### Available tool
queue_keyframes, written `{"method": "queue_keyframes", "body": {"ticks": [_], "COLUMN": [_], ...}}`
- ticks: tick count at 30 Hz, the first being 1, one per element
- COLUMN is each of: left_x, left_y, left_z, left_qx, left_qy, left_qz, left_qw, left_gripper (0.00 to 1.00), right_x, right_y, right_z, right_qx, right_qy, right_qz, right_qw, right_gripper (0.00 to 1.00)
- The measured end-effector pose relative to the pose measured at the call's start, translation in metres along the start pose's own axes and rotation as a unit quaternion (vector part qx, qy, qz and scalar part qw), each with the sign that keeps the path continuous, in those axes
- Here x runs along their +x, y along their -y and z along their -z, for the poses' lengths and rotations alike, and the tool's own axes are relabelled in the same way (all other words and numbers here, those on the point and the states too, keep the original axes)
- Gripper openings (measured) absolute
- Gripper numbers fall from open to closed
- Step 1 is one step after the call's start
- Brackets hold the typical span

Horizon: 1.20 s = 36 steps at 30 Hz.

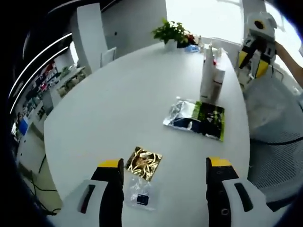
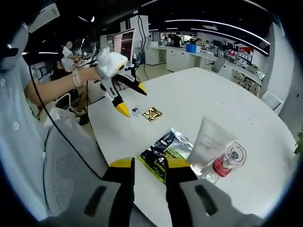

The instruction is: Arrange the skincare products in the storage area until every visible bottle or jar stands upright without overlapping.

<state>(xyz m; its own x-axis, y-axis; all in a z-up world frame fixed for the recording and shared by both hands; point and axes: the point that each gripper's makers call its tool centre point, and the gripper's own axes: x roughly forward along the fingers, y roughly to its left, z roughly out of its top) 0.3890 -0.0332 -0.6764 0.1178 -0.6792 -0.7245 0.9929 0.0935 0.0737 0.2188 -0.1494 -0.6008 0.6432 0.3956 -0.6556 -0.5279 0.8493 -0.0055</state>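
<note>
A white tube [image 1: 207, 71] [image 2: 210, 142] stands on the white table [image 1: 118, 94], cap down. Touching it is a clear bottle with red contents [image 2: 229, 161] [image 1: 218, 82]. Foil packets [image 1: 196, 118] [image 2: 168, 149], silver, black and green, lie overlapping in front of them. A gold sachet [image 1: 143, 162] [image 2: 152, 114] and a small clear sachet [image 1: 140, 196] [image 2: 136, 111] lie nearer my left gripper [image 1: 165, 163] [image 2: 131, 99], which hovers wide open above them. My right gripper [image 2: 150, 163] [image 1: 252, 64] is held off the table's edge near the packets, jaws narrowly open and holding nothing.
A potted plant [image 1: 173, 33] and small items stand at the table's far end. A white mesh chair [image 1: 274, 113] [image 2: 66, 175] sits by the table edge beside the packets. A cable hangs across it.
</note>
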Motion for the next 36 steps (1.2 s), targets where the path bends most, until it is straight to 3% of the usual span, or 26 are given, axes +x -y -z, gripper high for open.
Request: {"method": "queue_keyframes", "body": {"ticks": [16,21,25,29,36], "left_x": [0.045,0.052,0.059,0.063,0.066], "left_y": [-0.035,-0.036,-0.039,-0.043,-0.038], "left_z": [0.034,0.038,0.042,0.04,0.043], "left_qx": [0.027,0.037,0.05,0.041,0.053], "left_qy": [-0.074,-0.084,-0.099,-0.096,-0.113], "left_qz": [0.04,0.065,0.071,0.075,0.093], "left_qw": [0.9961,0.9937,0.9913,0.9917,0.9878], "left_gripper": [0.58,0.58,0.56,0.53,0.5], "right_x": [0.019,0.025,0.029,0.031,0.035], "right_y": [-0.012,-0.017,-0.02,-0.022,-0.023], "right_z": [0.003,0.004,0.006,0.006,0.005], "right_qx": [0.023,0.027,0.029,0.031,0.035], "right_qy": [-0.001,-0.004,-0.01,-0.012,-0.012], "right_qz": [-0.033,-0.044,-0.053,-0.057,-0.061], "right_qw": [0.9992,0.9987,0.9981,0.9978,0.9974], "right_gripper": [0.22,0.21,0.21,0.2,0.2]}}
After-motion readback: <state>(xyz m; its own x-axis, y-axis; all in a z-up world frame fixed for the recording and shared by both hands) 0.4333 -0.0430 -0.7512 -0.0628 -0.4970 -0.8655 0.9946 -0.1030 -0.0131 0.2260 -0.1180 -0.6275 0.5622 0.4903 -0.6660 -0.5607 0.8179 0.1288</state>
